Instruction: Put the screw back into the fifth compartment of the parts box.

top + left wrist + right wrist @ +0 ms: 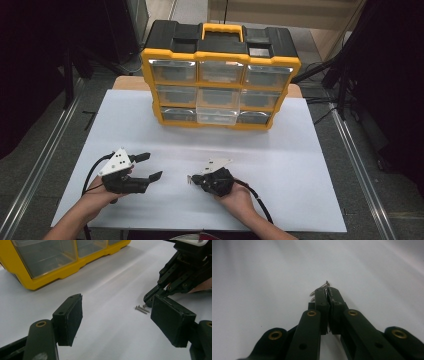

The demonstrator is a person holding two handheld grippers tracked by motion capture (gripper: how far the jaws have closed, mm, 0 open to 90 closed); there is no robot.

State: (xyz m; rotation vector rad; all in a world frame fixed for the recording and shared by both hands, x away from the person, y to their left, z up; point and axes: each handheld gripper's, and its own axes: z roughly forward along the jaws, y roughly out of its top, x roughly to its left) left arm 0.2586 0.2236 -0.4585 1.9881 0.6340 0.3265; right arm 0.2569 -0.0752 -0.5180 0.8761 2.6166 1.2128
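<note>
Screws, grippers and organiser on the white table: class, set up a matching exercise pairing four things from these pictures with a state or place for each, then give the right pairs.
Things:
1. left gripper
2. right gripper
3. screws
4. parts organiser

States or places:
A. yellow and black, standing at the far side of the white table, with clear drawers
B. open, nothing between the jaws
C. shut, with screws at its tips
D. small and silver, lying on the table by the tips of the right gripper

Pairs: 1-B, 2-C, 3-D, 4-A
</note>
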